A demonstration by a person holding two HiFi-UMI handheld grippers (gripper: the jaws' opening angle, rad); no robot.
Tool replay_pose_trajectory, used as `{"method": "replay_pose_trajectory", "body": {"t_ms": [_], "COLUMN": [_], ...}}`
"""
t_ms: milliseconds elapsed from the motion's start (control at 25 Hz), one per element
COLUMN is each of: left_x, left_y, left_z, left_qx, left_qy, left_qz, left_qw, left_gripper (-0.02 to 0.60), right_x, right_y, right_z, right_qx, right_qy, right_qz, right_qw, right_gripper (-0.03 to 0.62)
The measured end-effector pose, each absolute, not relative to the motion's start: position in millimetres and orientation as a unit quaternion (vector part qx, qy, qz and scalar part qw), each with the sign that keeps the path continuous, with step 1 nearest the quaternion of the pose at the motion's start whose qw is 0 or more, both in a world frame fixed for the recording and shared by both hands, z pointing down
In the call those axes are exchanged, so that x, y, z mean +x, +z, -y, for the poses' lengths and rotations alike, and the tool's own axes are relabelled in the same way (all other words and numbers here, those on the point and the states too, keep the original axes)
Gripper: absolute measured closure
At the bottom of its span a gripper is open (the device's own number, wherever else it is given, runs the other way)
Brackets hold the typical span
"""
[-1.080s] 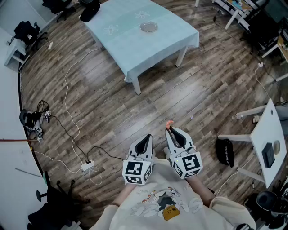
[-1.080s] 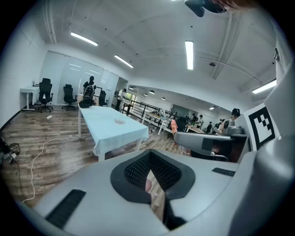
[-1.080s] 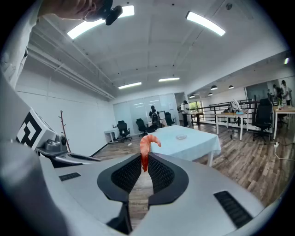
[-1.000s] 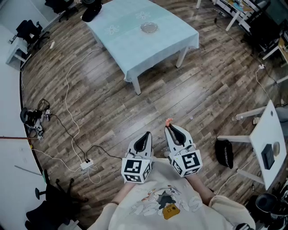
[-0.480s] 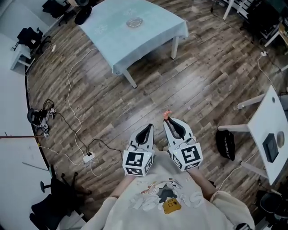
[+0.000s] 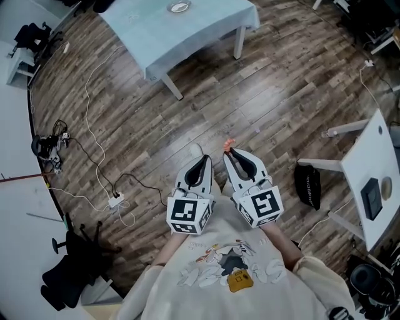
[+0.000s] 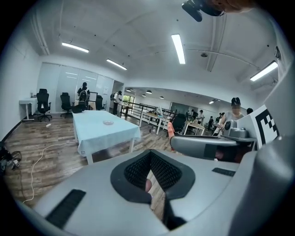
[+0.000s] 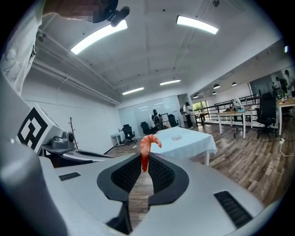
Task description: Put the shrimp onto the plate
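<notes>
Wood floor (image 6: 281, 94) fills most of head view. Desk (image 6: 206, 28) w/ pale blue cloth stands far ahead, well apart from both grippers.

L gripper (image 6: 204, 160): jaws together at tips, nothing btwn them. R gripper (image 6: 230, 154): jaws clamped on tail end of shrimp (image 6: 229, 145), body curling up above tips.

Plate (image 6: 179, 7) sits on desk; too small to tell contents.

Step in hand (my read): carry to desk. To do well: firm R clamp, gripper level, no swinging. Get tips over plate centre, go low, then part jaws. L gripper clear of the drop.
</notes>
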State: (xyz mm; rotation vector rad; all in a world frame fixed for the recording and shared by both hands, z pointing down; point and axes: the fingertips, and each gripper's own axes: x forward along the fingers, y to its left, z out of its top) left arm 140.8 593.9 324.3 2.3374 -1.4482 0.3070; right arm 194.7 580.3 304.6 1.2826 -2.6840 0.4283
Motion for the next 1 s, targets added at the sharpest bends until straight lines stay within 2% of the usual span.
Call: {"method": "replay_pose_trajectory", "body": {"t_ms": [280, 520, 1000], "left_x": [118.2, 62.7, -19.0], "left_y": [331.0, 329.1, 331.9], "left_z": [-528.2, -450.8, -356.3], "left_qx": [0.835, 0.836, 0.847], "left_qy": [0.103, 0.094, 0.083], "left_qz": [0.505, 0.502, 0.485], "left_qw": [0.193, 0.198, 0.203], "left_gripper": [0.574, 0.574, 0.574], "right_x": [178.5, 129.7, 56.7], "right_y": [318.2, 311.5, 315.3], "right_z": [-515.1, -443.2, -343.0], "right_qx": [0.443, 0.448, 0.482], "right_qy": [0.155, 0.147, 0.184], "right_qz": [0.879, 0.877, 0.853], "right_qw": [0.089, 0.095, 0.074], "right_gripper": [0.53, 0.53, 0.53]}}
